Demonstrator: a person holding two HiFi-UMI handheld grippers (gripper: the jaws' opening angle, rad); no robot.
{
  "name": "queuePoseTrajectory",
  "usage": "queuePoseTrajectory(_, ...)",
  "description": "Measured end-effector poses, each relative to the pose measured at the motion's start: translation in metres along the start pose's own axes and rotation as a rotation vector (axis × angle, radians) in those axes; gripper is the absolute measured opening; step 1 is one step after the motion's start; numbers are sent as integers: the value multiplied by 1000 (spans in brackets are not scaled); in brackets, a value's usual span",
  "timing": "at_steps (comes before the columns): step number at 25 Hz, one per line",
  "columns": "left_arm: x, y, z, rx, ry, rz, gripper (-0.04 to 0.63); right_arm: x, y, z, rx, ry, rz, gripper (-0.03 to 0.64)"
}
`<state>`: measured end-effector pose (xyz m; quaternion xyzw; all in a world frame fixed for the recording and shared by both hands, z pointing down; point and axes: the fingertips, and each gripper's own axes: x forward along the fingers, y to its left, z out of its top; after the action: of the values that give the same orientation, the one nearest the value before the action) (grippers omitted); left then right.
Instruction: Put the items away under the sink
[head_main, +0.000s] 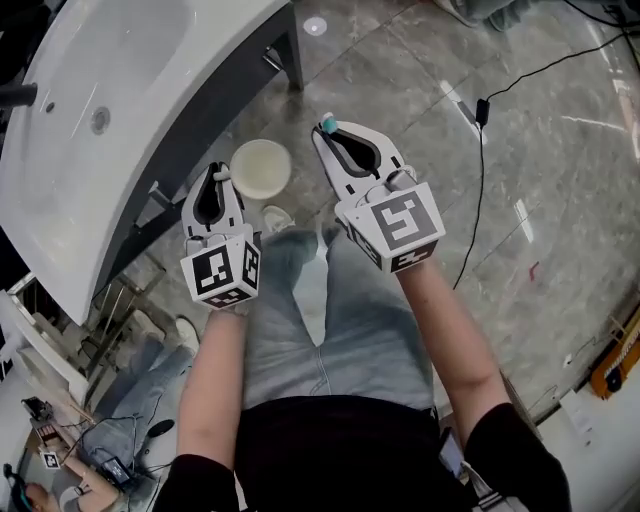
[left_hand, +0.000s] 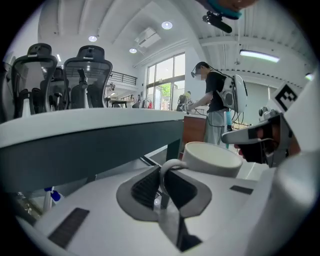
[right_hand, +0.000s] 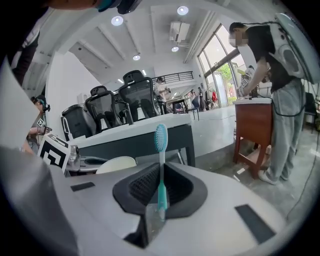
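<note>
as left tool (left_hand: 161, 176) grips mug (left_hand: 212, 158), right tool (right_hand: 161, 186) clamps toothbrush (right_hand: 161, 145).

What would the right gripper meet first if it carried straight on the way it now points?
Most likely the sink unit's dark side panel: the right gripper, fingers shut on the toothbrush, faces it, so the brush head would touch first. Depth is unclear.

Sink (head_main: 100, 110): white, glossy, smooth; floor (head_main: 560, 150): polished stone-look tiles, reflective; mug (left_hand: 212, 157): cream, smooth, faint sheen; toothbrush (right_hand: 161, 165): teal and white plastic; right gripper (head_main: 330, 135): matt white plastic, fingers (right_hand: 145, 186) dark, ribbed; trousers (head_main: 350, 330): denim cloth.
</note>
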<state>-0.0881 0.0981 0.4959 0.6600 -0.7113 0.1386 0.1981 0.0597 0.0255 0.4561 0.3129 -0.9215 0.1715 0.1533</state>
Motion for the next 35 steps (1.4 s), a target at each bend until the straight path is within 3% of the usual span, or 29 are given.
queuePoseTrajectory(8, 70, 17, -48, -1, -24, 44, 46, 46, -27, -35, 4, -61, -37, 44)
queuePoseTrajectory(21, 164, 84, -95, -92, -84, 262, 46, 119, -57, -82, 34, -95, -55, 44)
queuePoseTrajectory(29, 185, 142, -96, -116, -116, 380, 46, 131, -59, -101, 45, -81, -53, 44)
queuePoseTrajectory(35, 198, 161, -104, -87, -107, 425, 46, 135, -54, -108, 57, -79, -44, 44)
